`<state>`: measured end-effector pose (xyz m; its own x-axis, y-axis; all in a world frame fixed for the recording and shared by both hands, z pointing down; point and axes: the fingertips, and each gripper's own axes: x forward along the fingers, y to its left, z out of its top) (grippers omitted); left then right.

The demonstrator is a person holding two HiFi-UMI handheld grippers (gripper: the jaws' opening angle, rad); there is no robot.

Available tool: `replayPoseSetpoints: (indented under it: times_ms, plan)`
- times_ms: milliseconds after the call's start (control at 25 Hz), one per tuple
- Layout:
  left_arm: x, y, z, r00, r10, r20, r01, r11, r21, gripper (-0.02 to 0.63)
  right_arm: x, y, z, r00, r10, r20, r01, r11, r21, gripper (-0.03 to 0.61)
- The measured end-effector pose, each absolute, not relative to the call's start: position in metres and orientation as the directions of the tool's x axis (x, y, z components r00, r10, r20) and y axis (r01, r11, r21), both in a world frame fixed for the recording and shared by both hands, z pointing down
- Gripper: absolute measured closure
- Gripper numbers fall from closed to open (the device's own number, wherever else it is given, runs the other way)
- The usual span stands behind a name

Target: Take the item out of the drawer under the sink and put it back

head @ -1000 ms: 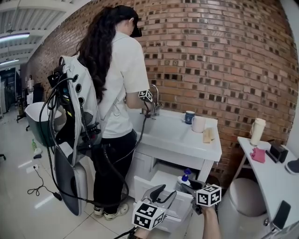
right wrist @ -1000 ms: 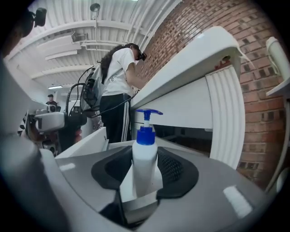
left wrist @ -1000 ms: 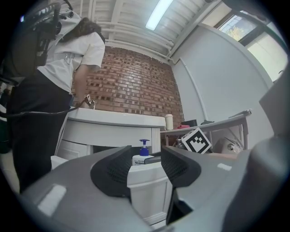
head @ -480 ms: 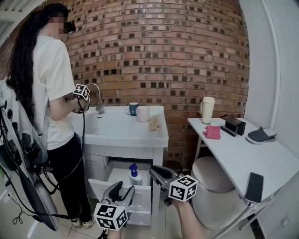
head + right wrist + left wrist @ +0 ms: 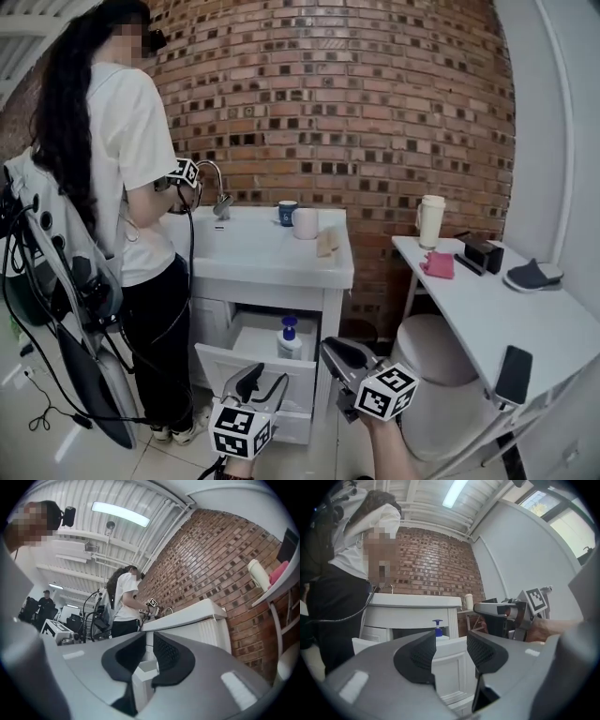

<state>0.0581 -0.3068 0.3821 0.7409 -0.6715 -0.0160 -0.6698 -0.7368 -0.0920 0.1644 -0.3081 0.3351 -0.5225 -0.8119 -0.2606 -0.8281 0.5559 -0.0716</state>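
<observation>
The white drawer [image 5: 258,367] under the sink stands pulled out, and a soap bottle with a blue pump [image 5: 289,339] stands upright in it. My left gripper [image 5: 265,380] is open and empty just in front of the drawer's face; in the left gripper view the bottle [image 5: 438,631] shows through its jaws [image 5: 451,641]. My right gripper [image 5: 330,348] is right of the drawer, level with the bottle and apart from it. Its jaws are closing almost together [image 5: 150,645] with nothing between them.
A person [image 5: 122,187] with a backpack rig stands at the sink [image 5: 272,255] on the left, working at the tap. Two cups [image 5: 305,223] sit on the sink top. A white side table [image 5: 487,309] with a tumbler, pink cloth and phone is right, a round white bin [image 5: 427,361] below.
The head view has swung right and steadied. My right gripper, open beside the bottle a second ago, has drawn back and closed empty. The bottle stays in the drawer.
</observation>
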Motion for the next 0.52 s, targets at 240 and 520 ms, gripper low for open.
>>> replayPoseSetpoints:
  times_ms: [240, 520]
  plan:
    - [0.044, -0.310, 0.395, 0.719, -0.695, -0.004, -0.691, -0.714, -0.111, 0.394, 0.155, -0.310, 0.356, -0.530, -0.825, -0.197, -0.842, 0.539, 0.006, 0.529]
    - [0.066, -0.328, 0.377, 0.731, -0.682, 0.006, -0.657, -0.707, -0.260, 0.394, 0.173, -0.324, 0.331, -0.499, -0.826, -0.262, -0.856, 0.517, 0.002, 0.532]
